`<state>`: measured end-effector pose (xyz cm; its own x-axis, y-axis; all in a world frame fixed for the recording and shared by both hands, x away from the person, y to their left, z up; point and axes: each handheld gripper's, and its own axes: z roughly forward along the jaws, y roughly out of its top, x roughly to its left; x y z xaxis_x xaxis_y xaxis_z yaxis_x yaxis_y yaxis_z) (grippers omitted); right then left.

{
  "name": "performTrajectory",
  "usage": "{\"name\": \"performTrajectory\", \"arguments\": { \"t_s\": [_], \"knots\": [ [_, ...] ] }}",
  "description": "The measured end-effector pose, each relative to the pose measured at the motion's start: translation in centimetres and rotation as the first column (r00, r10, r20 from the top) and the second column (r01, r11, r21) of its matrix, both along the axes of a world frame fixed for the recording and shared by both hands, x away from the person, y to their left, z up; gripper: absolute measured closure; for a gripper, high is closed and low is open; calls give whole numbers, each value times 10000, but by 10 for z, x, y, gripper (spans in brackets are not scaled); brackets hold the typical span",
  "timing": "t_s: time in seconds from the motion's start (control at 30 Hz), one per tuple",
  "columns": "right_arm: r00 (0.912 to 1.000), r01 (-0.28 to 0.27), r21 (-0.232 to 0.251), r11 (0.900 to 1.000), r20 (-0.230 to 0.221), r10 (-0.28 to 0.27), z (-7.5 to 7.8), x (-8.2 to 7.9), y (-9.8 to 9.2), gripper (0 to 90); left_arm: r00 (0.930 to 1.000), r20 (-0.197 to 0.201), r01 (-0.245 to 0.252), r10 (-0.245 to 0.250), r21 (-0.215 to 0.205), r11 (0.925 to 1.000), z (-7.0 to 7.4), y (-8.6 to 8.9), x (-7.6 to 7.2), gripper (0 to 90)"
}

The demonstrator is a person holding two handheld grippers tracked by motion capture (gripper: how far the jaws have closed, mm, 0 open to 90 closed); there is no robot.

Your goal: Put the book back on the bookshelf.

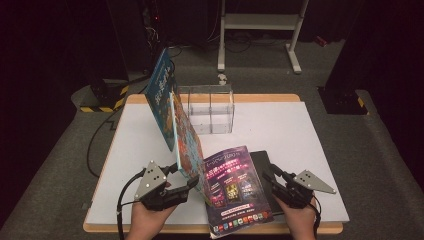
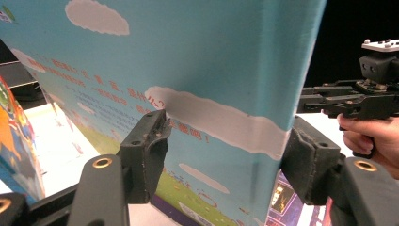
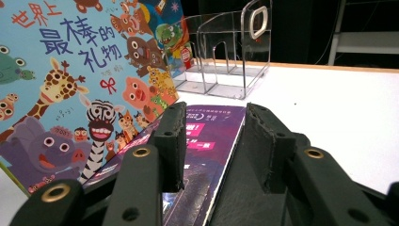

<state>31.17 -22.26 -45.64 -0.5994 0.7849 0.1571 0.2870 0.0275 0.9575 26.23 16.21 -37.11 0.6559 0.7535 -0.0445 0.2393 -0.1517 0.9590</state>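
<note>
Left gripper (image 1: 187,184) straddling the blue picture book (image 2: 197,84), jaws either side of its edge, grip not clear. Book upright on the white bench (image 1: 280,125), leaning by the purple magazine (image 1: 235,187). Right gripper (image 1: 272,176) spread over a black book (image 3: 244,188), pinching nothing

The picture book (image 3: 70,89) has a light blue cover with cartoon animals, among them a striped zebra, a spotted giraffe and a purple elephant, under red and dark blue lettering; its back (image 2: 188,70) is sky blue with white clouds over green grass. The magazine (image 1: 235,187) is purple with pink panels. Beneath it lies a seemingly black book (image 1: 265,165). The table (image 1: 280,125) is white with a tan wooden edge
</note>
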Motion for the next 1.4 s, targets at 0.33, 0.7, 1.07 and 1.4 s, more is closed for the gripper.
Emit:
{"name": "performTrajectory", "arguments": {
  "t_s": [0.33, 0.7, 1.07, 1.4],
  "knots": [
    [10000, -25, -33, 10000, -91, 24, -2, 1, 2, 593, 9998, 167, -132, 130, 116, 9998, 3, 7, -2, 438],
    [9999, -23, -31, 10000, -155, 23, -3, 2, 2, 593, 9994, 320, -151, 147, 121, 9998, 5, 14, -7, 540],
    [9998, -34, 62, 10000, -197, 35, -4, 2, 1, 593, 9969, 661, -434, 429, 61, 9990, 7, 23, -10, 736],
    [9996, -56, 84, 9999, -287, 58, -6, 3, 2, 596, 9831, 1161, -1463, 1416, 331, 9887, 4, 38, -12, 800]
  ]
}}
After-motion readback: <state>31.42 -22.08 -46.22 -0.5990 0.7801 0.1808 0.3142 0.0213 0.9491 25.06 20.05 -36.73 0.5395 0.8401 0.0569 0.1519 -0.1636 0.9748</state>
